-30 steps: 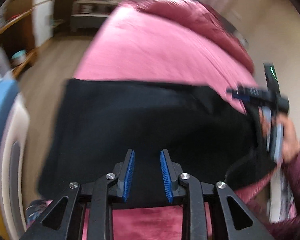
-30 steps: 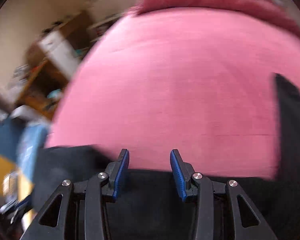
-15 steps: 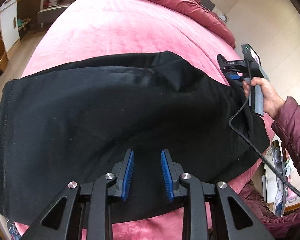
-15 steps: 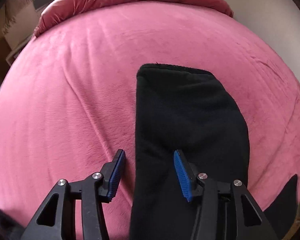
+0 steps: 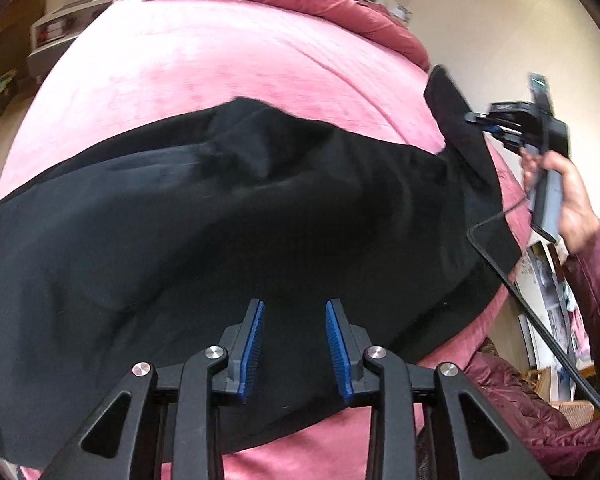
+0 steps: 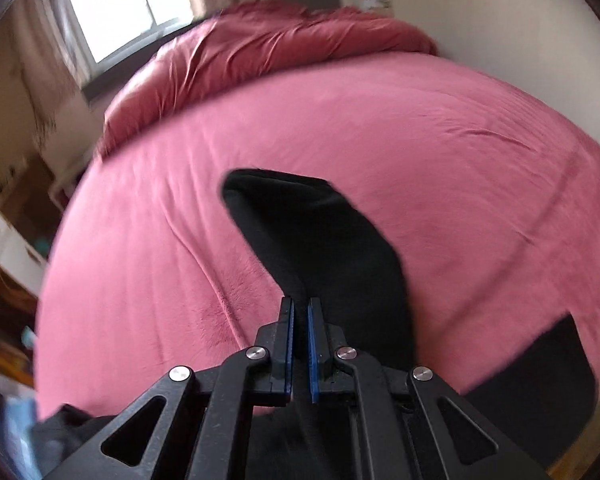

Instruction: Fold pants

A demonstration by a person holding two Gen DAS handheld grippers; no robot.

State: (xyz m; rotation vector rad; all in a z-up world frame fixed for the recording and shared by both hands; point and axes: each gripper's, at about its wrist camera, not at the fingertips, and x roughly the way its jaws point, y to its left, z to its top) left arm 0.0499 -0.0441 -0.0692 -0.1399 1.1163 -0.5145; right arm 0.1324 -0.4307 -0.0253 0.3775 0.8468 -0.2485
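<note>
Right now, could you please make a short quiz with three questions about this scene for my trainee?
1. True or false: the right claw is shut on the black fabric pants.
2. Which surface do the pants lie on? A) a wooden floor B) the pink velvety bed cover C) a white table
3. Fill in the missing word: the blue pads of the left claw stand apart over the pants and hold ____.

Key: 1 true. 2 B. 3 nothing: its jaws are opening, with dark fabric showing below the gap but none pinched between them.
</note>
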